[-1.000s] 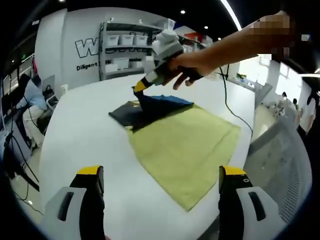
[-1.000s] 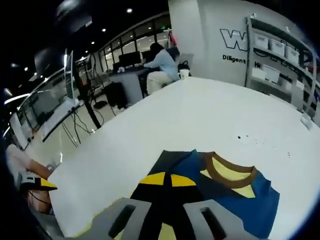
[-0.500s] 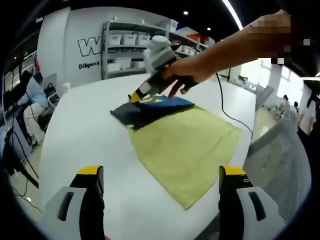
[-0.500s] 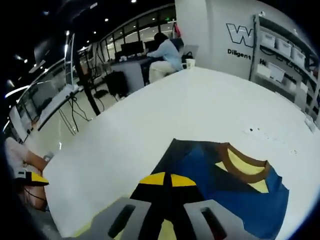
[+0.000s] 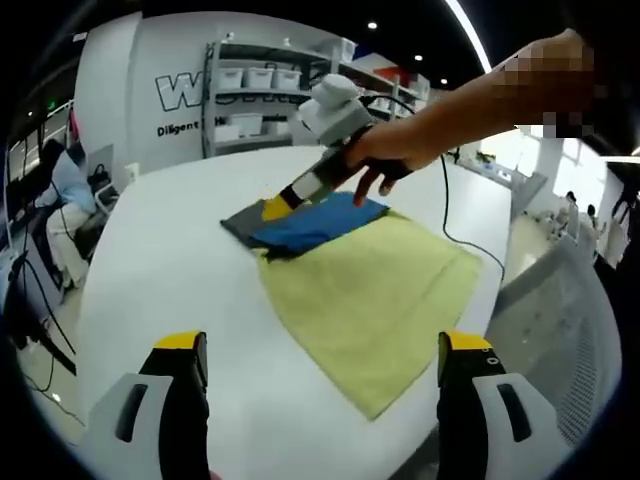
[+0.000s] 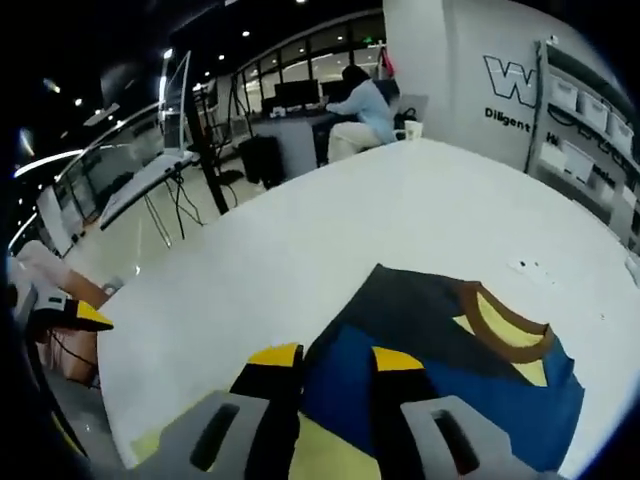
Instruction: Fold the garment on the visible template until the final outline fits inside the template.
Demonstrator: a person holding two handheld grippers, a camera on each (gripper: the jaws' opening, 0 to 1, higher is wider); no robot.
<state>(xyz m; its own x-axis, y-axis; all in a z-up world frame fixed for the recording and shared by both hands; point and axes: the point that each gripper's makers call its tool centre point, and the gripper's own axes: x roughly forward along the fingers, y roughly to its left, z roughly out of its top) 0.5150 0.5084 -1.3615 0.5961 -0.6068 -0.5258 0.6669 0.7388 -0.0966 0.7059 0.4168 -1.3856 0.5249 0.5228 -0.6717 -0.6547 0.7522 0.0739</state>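
Observation:
A dark garment with a blue fold [image 5: 315, 222] lies on the white table [image 5: 170, 270], its near part on the far corner of a yellow-green template cloth [image 5: 375, 295]. A hand holds my right gripper [image 5: 280, 208] down at the garment's far-left side. In the right gripper view the right gripper [image 6: 337, 358] is open, blue fabric [image 6: 460, 385] showing between its yellow-tipped jaws, and a brown collar [image 6: 505, 328] lies ahead. My left gripper [image 5: 325, 345] hangs open above the table's near edge, well short of the cloth, holding nothing.
A black cable [image 5: 465, 215] trails over the table's right side. Shelves with white bins [image 5: 250, 80] stand against the far wall. A person sits at a desk [image 6: 360, 105] beyond the table. The left gripper's yellow tip [image 6: 80, 315] pokes in past the table's left edge.
My right gripper was shut on a lifted edge of the garment. It has come down, its jaws have parted, and the blue fold now lies flat on the garment. The left gripper stayed put.

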